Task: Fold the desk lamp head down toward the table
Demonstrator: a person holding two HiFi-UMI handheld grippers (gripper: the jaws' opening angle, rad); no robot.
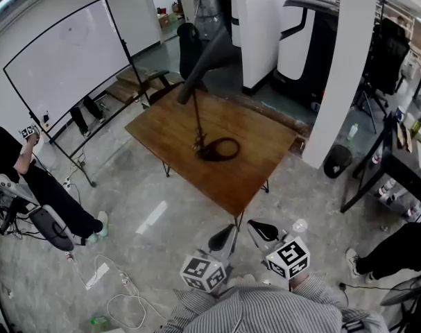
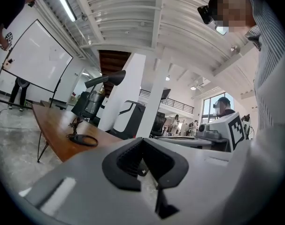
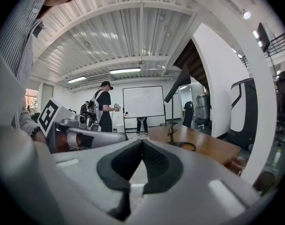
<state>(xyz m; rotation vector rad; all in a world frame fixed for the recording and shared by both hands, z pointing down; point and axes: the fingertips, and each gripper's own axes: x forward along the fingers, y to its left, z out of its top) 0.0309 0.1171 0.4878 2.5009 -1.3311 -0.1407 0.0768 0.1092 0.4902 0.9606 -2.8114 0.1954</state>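
Well, my left claw (image 1: 224, 237) and right claw (image 1: 263, 229) are clenched, empty. Pushing the lamp head (image 1: 207, 61) hard could tip it.

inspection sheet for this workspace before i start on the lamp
surface: wooden table, only the lamp on it
job's things: desk lamp upright on its ring base mid-table, head raised, not yet folded
clutter: nothing seen on the table
grippers: left gripper and right gripper both shut, empty, short of the table
cables: white cable looped on the floor, left side
surroundings: whiteboard, treadmill, white pillar, seated person
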